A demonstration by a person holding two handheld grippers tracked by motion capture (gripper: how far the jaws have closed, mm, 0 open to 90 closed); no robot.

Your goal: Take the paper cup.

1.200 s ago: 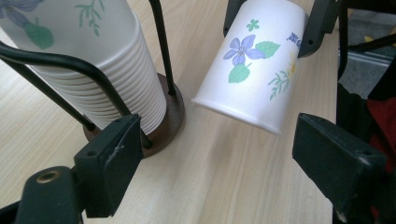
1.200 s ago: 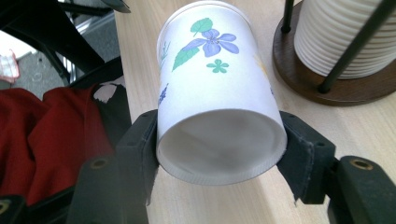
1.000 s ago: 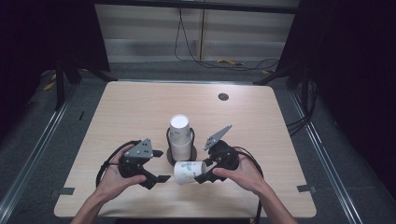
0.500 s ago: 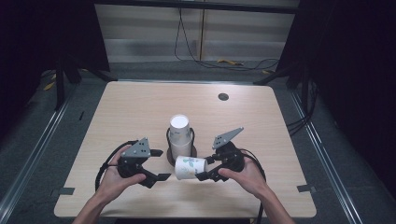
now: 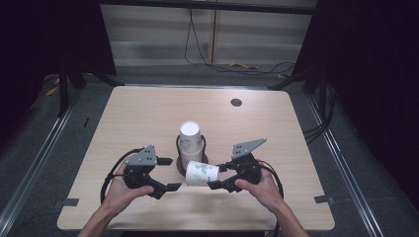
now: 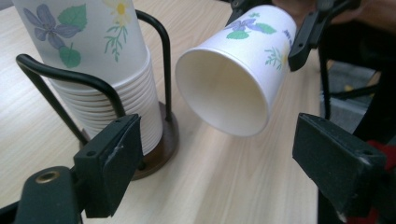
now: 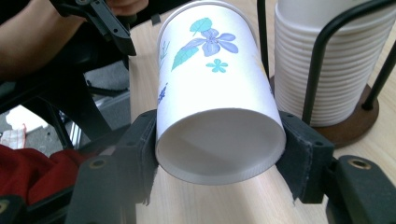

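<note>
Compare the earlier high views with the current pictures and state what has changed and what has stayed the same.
The right gripper, shut on the loose paper cup, has carried it slightly up the picture, toward the cup holder, rim facing the left gripper. The left gripper's jaws briefly closed a little and have just been opening again, with nothing between them. The left hand, the stack of cups and the table stayed as they were.

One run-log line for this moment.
right tongs: shut on paper cup, sideways | left tongs: open, empty | cup stack: in holder
</note>
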